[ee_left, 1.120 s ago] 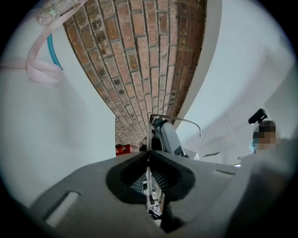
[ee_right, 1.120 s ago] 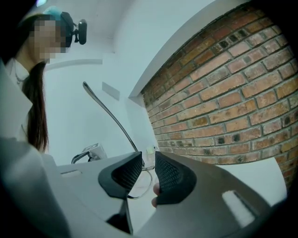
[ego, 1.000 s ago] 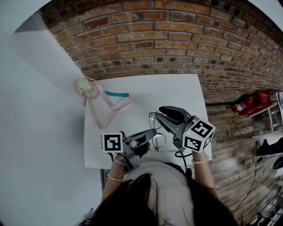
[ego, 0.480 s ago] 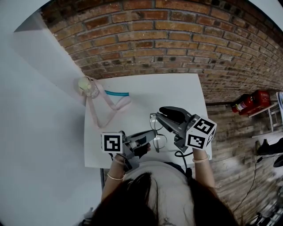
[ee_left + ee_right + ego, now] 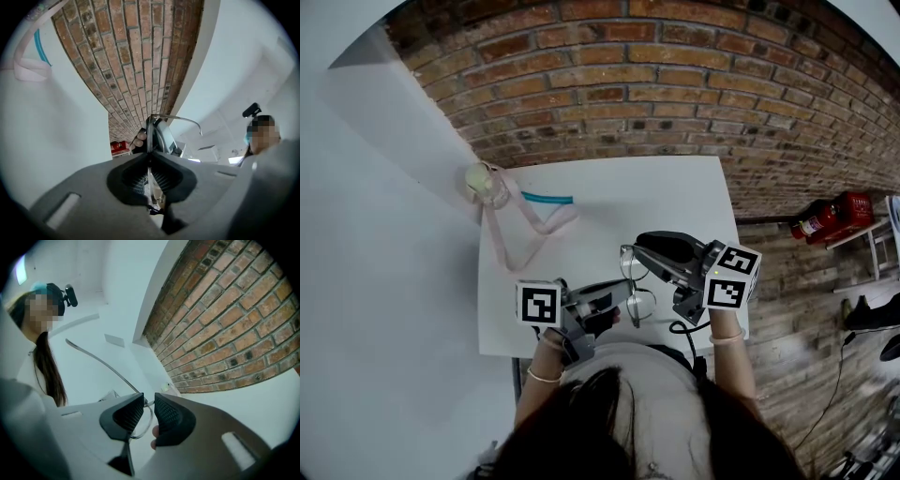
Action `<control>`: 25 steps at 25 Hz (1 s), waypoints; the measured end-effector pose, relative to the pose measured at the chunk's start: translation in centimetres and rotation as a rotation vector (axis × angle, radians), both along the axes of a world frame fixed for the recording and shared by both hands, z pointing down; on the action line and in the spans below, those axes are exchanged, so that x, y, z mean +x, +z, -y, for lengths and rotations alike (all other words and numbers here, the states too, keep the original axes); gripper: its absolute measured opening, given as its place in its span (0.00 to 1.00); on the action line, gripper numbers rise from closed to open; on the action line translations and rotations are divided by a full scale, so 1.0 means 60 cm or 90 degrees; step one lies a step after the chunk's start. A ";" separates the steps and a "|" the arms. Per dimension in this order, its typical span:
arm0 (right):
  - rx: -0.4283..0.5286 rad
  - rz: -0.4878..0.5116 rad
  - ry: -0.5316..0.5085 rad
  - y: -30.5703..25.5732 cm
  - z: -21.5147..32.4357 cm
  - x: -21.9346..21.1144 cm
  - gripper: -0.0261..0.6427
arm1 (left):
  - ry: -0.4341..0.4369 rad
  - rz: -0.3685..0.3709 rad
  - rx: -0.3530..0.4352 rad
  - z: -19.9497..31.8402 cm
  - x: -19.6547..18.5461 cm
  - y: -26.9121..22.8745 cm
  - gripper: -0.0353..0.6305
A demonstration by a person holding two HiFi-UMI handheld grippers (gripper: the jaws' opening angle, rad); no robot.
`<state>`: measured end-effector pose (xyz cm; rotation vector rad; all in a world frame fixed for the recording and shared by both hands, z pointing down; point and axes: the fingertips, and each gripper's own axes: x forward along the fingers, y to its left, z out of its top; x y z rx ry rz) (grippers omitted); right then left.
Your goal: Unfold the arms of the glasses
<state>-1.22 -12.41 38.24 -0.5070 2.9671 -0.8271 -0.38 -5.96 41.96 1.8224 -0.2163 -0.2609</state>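
Note:
Thin wire-rimmed glasses (image 5: 635,284) hang above the near part of the white table (image 5: 675,197), held between both grippers. My left gripper (image 5: 619,294) comes in from the left and is shut on the front frame; in the left gripper view the rim edge runs between its jaws (image 5: 149,161), and one arm (image 5: 180,118) curves away to the right. My right gripper (image 5: 639,251) reaches in from the right. Its pads (image 5: 169,414) close on the glasses near a hinge, and a long thin arm (image 5: 98,361) sticks out up and to the left. One lens (image 5: 140,425) shows below the jaws.
A pink strap (image 5: 530,225) with a teal piece (image 5: 548,199) lies at the table's far left beside a clear round object (image 5: 486,182). A brick wall (image 5: 675,84) stands behind the table. Red canisters (image 5: 834,216) lie on the floor to the right.
My right gripper has swung slightly right and toward me, its marker cube shifting right. The glasses have turned a little with it. The left gripper has barely moved.

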 end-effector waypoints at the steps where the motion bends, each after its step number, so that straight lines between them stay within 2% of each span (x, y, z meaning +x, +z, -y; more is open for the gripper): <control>1: 0.001 0.000 -0.001 0.000 -0.001 0.000 0.14 | 0.001 0.003 0.004 0.000 0.000 0.001 0.09; 4: 0.004 -0.001 -0.002 0.000 -0.001 0.000 0.14 | 0.003 0.016 0.015 0.002 -0.003 0.006 0.09; 9: 0.011 -0.002 0.002 -0.003 -0.001 0.000 0.14 | -0.002 -0.007 -0.012 0.001 0.000 0.002 0.09; 17: 0.026 0.002 0.008 -0.013 0.000 0.002 0.14 | -0.012 -0.005 -0.034 0.006 -0.004 0.011 0.09; 25: 0.040 0.010 0.012 -0.027 -0.003 0.003 0.13 | -0.022 -0.015 -0.034 0.010 -0.006 0.007 0.09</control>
